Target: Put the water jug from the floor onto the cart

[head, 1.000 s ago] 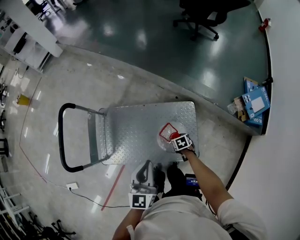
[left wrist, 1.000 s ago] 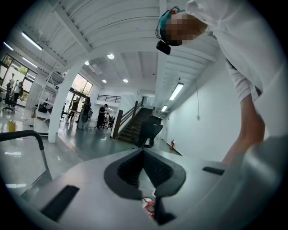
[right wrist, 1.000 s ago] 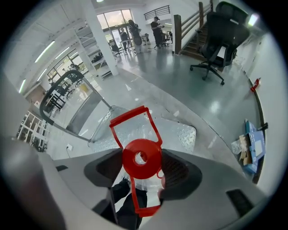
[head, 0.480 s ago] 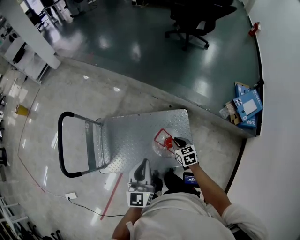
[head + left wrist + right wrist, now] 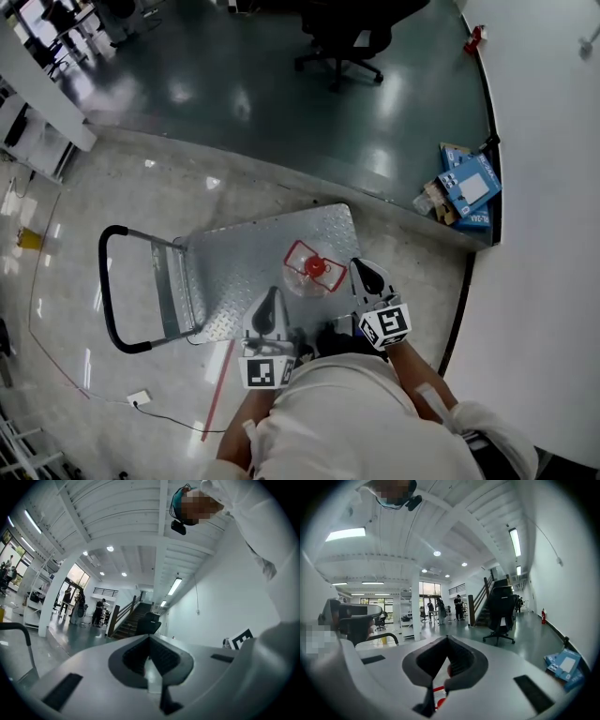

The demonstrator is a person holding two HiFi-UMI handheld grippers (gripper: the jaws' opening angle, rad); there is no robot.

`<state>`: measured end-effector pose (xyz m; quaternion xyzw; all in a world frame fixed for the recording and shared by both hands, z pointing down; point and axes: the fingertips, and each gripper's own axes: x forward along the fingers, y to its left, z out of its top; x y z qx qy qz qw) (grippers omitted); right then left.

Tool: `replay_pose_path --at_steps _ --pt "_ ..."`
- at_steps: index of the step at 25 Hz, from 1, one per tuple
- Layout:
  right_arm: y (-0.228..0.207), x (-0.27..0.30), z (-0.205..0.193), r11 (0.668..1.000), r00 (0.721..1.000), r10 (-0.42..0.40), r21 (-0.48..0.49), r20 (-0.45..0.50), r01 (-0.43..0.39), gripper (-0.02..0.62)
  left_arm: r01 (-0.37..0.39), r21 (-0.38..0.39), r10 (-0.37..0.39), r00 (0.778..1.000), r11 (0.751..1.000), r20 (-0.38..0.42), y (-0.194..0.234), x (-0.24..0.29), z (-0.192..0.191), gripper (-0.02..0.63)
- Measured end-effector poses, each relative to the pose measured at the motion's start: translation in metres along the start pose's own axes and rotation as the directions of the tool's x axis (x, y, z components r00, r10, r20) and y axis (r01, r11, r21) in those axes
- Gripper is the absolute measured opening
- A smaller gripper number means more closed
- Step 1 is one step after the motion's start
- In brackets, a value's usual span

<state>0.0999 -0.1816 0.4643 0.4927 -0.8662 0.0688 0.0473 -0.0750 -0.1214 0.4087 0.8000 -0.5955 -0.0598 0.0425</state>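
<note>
The clear water jug [image 5: 307,270] with a red cap and red handle stands on the steel deck of the cart [image 5: 244,253], near its front right corner. In the head view my right gripper [image 5: 362,269] hangs just right of the jug, apart from it, with its jaws shut and empty. Close to the cart's near edge, my left gripper [image 5: 270,298] is also shut on nothing. Both grippers point about level. The left gripper view shows my left gripper [image 5: 150,640] against the hall. In the right gripper view, red parts of the jug [image 5: 449,670] show behind the jaws of my right gripper [image 5: 447,639].
The cart's black push handle [image 5: 105,291] is at the left. A black office chair [image 5: 342,37] stands on the dark floor beyond. Blue boxes [image 5: 466,192] lie by the white wall at right. A cable [image 5: 159,403] and a red floor line [image 5: 217,389] run at my left.
My right gripper has let go of the jug's top, risen toward me and shut. The jug stays on the cart. My left gripper has risen a little.
</note>
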Motion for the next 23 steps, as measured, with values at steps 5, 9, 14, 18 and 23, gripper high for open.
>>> replay_pose_path --at_steps 5,9,14,18,23 --pt "0.004 -0.002 0.017 0.999 0.997 0.035 0.006 0.061 -0.035 0.012 -0.003 0.011 0.002 1.000 1.000 0.010 -0.003 0.002 0.003 0.003" --pt "0.008 -0.004 0.023 0.998 0.995 0.059 0.005 0.081 -0.060 0.012 -0.014 0.011 0.014 1.000 1.000 0.018 -0.001 0.004 0.005 0.003" --pt "0.009 -0.009 0.024 0.997 0.994 0.070 0.008 0.083 -0.071 0.012 -0.018 0.011 0.018 0.999 1.000 0.031 -0.001 0.004 0.009 0.003" --pt "0.011 -0.009 0.024 0.997 0.994 0.077 0.013 0.084 -0.078 0.012 -0.021 0.011 0.020 0.999 1.000 0.030 -0.001 0.004 0.010 0.003" --pt "0.017 -0.007 0.028 0.995 0.992 0.094 0.005 0.086 -0.095 0.012 -0.021 0.006 0.020 0.999 1.000 0.030 0.002 0.002 0.009 0.003"
